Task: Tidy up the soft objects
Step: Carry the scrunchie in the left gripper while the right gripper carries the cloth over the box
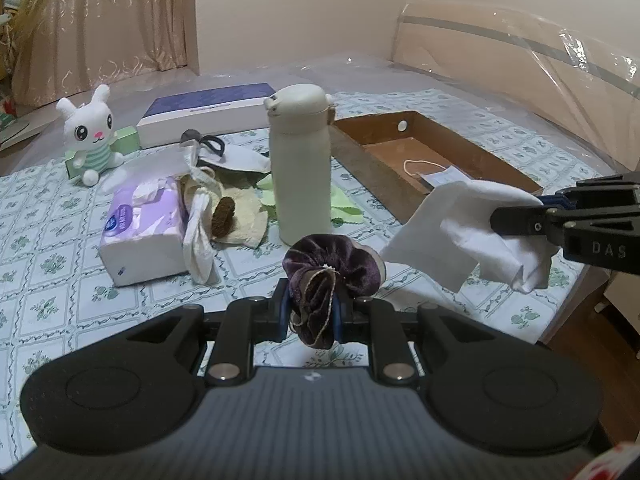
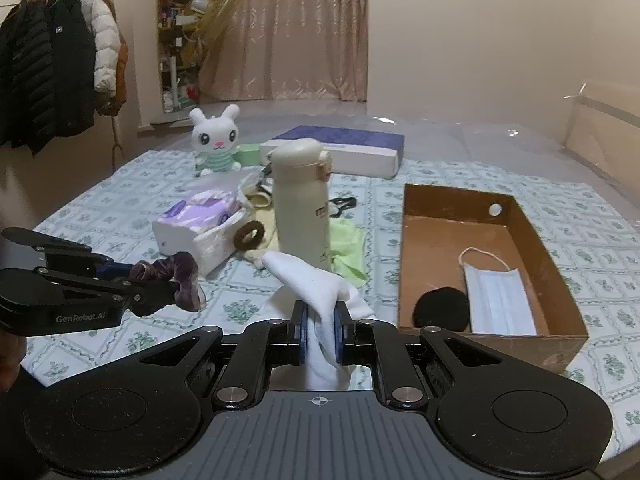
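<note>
My left gripper point(image 1: 312, 312) is clamped on a purple velvet scrunchie point(image 1: 332, 266), and my right gripper point(image 2: 320, 330) pinches a white cloth point(image 2: 316, 284); both hang above the bed, near the cardboard box point(image 2: 560, 276) on the right. Inside the box lie a face mask point(image 2: 500, 300) and a round black item, so I judge sorting is partly done. Left to sort, by my reckoning: a brown scrunchie point(image 2: 248, 236), green cloth point(image 2: 348, 248), cream fabric pieces and the bunny plush point(image 2: 216, 140) far left. The tissue pack point(image 2: 192, 220) and cream bottle point(image 2: 302, 204) stand among them. The bed carries a floral green sheet point(image 2: 120, 200); beyond are beige curtains, a coat rack and cluttered shelves.
</note>
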Motion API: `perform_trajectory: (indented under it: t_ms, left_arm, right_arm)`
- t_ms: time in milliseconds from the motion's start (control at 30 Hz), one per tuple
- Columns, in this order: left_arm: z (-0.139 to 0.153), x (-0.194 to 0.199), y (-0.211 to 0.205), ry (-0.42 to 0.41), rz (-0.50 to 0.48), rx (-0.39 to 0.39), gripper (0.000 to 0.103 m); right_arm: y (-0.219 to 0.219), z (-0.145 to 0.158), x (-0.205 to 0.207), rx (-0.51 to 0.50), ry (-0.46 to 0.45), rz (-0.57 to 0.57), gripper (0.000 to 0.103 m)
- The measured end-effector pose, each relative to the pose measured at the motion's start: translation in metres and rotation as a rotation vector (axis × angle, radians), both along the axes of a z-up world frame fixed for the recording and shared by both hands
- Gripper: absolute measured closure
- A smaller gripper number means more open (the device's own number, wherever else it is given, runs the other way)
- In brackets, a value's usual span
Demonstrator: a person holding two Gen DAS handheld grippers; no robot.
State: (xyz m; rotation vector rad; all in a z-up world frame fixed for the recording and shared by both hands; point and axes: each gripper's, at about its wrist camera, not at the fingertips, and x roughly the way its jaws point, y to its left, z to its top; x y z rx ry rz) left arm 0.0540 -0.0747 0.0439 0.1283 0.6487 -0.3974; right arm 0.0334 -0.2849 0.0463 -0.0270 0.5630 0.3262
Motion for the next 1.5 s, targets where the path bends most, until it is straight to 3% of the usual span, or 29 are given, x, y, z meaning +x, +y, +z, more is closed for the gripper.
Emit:
perform_trajectory:
  t_ms: [967,1500]
  left_arm:
    - [0.007,0.016,-0.056,-0.013,-0.122,-0.01,0.085]
    - [0.015,0.07,-0.126,-0.036,-0.219,-0.028,0.085]
  right_arm:
    - [-0.054,0.023,-0.003,-0.024,-0.071,-0.131,0.09]
    - [-0.116,0.038,0.038,-0.051,-0.121,-0.239,0.09]
